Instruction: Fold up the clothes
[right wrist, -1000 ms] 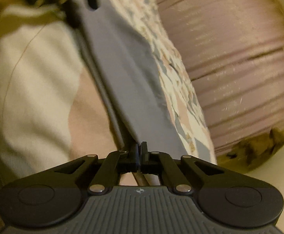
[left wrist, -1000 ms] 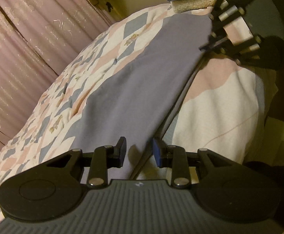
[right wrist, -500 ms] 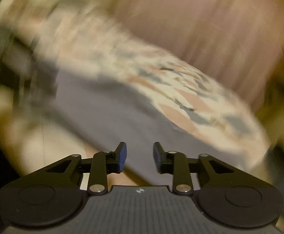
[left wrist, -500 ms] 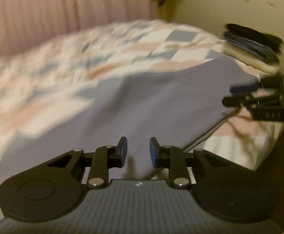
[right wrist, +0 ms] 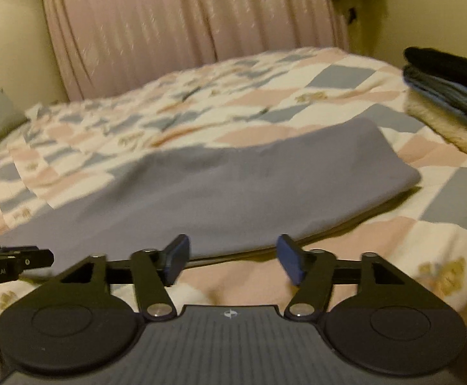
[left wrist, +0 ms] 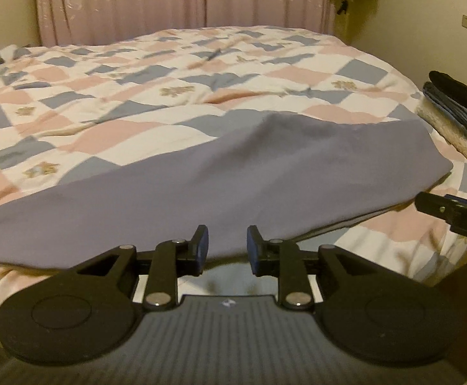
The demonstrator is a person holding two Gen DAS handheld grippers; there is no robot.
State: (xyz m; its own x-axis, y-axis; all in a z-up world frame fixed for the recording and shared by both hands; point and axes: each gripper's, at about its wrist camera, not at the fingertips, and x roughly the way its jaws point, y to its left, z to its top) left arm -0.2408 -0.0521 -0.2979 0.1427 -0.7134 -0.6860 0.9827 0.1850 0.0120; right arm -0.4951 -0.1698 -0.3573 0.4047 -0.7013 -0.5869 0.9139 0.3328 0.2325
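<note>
One grey garment (left wrist: 220,189), one quilt (left wrist: 137,102), one folded stack (left wrist: 458,112).

Bedroom, quilted bed (left wrist: 201,73), pink curtains (left wrist: 175,0)

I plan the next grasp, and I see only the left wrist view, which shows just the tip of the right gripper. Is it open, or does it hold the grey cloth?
Observer: It is open. The right gripper holds nothing, and the grey cloth lies flat on the quilt.
Operator: Where are its fingertips relative to the cloth?
Observer: They are at the cloth's near edge, with the jaws wide apart. I cannot tell whether they touch the cloth.
</note>
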